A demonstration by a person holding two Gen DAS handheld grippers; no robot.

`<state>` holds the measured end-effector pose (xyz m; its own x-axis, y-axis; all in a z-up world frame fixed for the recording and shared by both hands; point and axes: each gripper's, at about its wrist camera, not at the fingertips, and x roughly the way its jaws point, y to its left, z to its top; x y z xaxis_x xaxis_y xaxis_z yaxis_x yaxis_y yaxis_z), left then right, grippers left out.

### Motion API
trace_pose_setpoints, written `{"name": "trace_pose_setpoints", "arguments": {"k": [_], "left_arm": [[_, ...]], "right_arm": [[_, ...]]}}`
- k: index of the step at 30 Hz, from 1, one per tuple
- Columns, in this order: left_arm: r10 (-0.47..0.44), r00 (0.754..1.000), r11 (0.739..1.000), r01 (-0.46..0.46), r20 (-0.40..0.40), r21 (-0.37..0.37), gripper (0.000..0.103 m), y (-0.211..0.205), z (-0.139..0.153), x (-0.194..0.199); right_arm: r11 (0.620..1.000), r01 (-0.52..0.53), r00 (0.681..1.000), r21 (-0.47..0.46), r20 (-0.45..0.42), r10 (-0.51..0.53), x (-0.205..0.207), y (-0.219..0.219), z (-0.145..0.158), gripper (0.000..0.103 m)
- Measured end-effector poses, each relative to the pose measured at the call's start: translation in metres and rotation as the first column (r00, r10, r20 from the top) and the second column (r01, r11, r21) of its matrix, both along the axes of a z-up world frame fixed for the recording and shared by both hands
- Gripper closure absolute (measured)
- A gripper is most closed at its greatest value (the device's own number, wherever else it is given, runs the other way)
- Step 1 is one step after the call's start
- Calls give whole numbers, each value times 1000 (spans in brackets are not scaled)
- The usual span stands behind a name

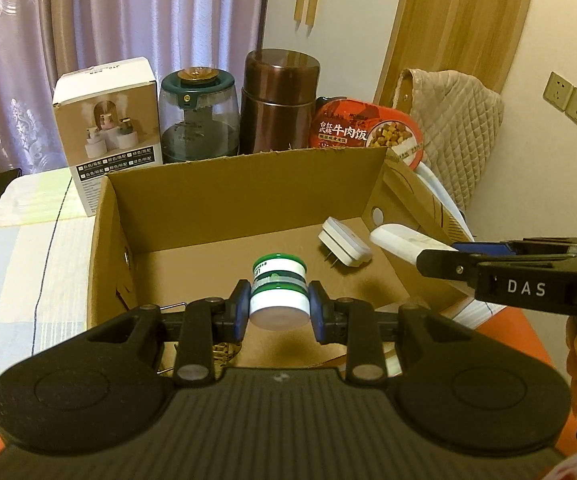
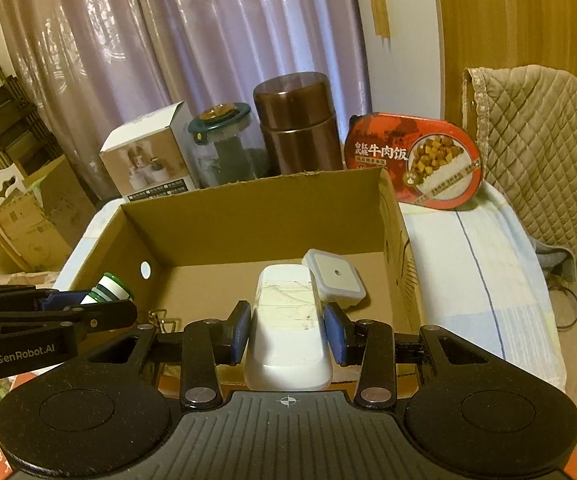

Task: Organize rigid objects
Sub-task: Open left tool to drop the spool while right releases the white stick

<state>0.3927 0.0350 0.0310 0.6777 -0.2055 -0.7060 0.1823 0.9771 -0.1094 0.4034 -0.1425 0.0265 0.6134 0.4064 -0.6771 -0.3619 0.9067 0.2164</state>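
Both loads over the box (image 1: 244, 200): left gripper (image 1: 278, 306) clamped on the green-capped jar (image 1: 278, 292) at frame centre, right gripper (image 2: 288, 326) clamped on the white case (image 2: 286, 328); best lowered to bare floor before release, case kept off the plug (image 2: 334, 278).

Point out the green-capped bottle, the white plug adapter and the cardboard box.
green-capped bottle (image 1: 278, 294), left wrist view, white label band.
white plug adapter (image 1: 344, 246), left wrist view, top face.
cardboard box (image 2: 248, 216), right wrist view, back wall.

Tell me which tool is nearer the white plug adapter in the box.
Right. The right tool, holding the white oblong case, hangs just beside the plug adapter; the left tool, gripping the green-capped bottle, sits farther off.
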Motion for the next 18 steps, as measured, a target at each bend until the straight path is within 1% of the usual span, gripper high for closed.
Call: {"name": "trace_pose_setpoints", "arguments": {"k": [5, 9, 16, 17, 18], "left_arm": [[3, 1000, 1000, -3, -3, -2, 77, -2, -2, 4], [-4, 1000, 1000, 4, -14, -11, 77, -6, -8, 8], [-17, 999, 1000, 16, -29, -26, 77, -11, -19, 13], [-13, 1000, 1000, 12, -26, -26, 77, -12, -19, 13], [-4, 1000, 1000, 4, -21, -24, 69, -11, -18, 13]], "right_arm": [[1000, 6, 1000, 0, -4, -6, 4, -1, -2, 66], [1000, 24, 1000, 10, -19, -24, 9, -4, -6, 66], [999, 34, 999, 1, -31, -34, 12, -7, -13, 66], [999, 34, 999, 0, -32, -34, 12, -7, -14, 66], [999, 34, 999, 0, -34, -34, 12, -7, -14, 66]]}}
